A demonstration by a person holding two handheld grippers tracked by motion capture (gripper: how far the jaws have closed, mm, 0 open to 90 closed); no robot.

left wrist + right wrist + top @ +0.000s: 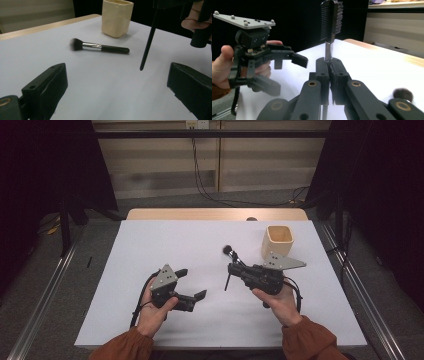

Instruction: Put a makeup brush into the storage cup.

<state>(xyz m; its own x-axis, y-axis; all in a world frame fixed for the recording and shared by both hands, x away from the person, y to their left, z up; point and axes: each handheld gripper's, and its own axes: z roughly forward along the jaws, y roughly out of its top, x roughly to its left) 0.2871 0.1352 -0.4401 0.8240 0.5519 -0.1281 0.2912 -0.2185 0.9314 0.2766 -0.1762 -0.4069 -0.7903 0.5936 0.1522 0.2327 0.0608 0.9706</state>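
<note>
Right gripper [329,66] fingers [322,68] clamp comb brush [331,20] handle, head upright above.

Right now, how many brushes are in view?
2. A round makeup brush lies on the table near the cup; a comb-type brush stands clamped in the right gripper.

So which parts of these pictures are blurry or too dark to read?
High view: surroundings black, white table evenly lit. Left gripper view: makeup brush sharp, near jaws soft. Right gripper view: comb brush clear, fluffy brush head blurred, backdrop black.
</note>
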